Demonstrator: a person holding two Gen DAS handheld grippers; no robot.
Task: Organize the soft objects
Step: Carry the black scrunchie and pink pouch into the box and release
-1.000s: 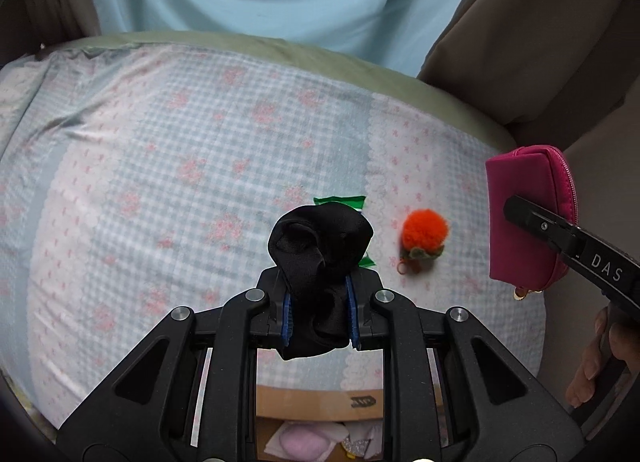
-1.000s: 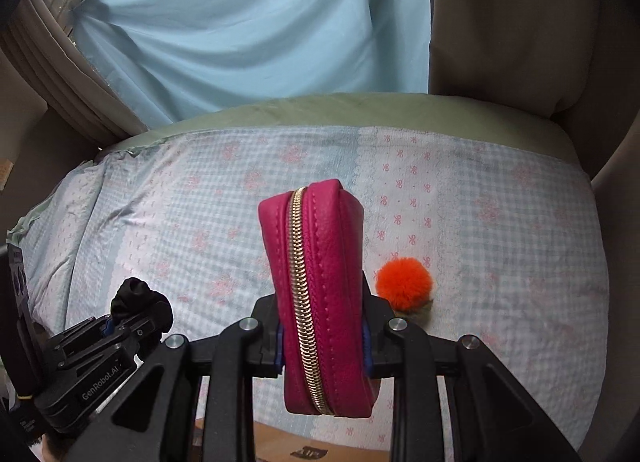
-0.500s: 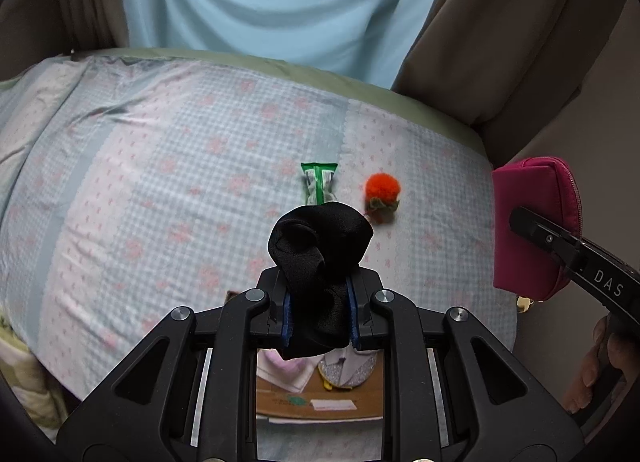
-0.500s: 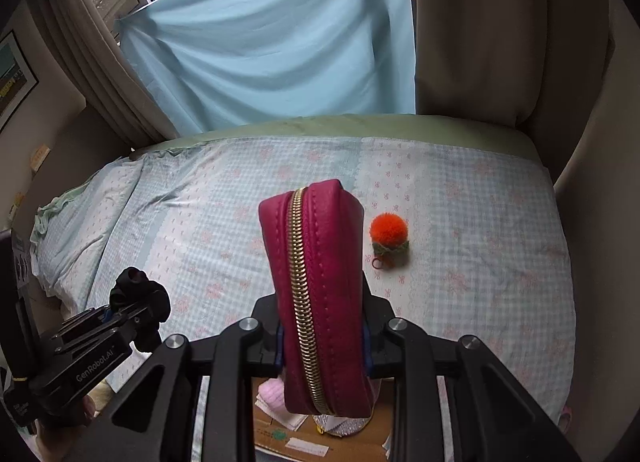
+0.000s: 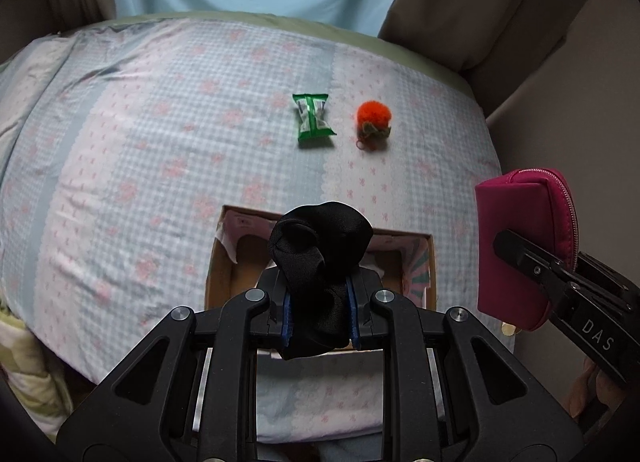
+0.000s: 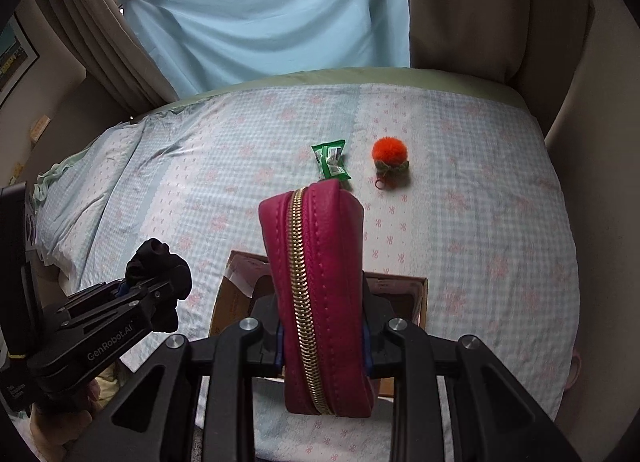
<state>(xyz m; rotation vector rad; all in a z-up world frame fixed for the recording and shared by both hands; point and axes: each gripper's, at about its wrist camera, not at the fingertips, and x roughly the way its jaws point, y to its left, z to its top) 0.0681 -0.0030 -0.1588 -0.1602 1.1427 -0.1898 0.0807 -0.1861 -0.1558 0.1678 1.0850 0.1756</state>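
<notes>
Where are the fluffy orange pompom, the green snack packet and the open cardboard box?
Fluffy orange pompom (image 6: 389, 153): right wrist view, fuzzy ball.
Green snack packet (image 5: 313, 119): left wrist view, wrapper's middle.
Open cardboard box (image 5: 219, 274): left wrist view, left wall.

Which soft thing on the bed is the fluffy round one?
The orange pom-pom. It is a fuzzy ball, while the green packet beside it is flat and shiny.

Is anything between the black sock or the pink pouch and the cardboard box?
Nothing visible. The left gripper holds the black sock over the open cardboard box; the right gripper holds the pink pouch above it too. The box already has some things inside.
</notes>
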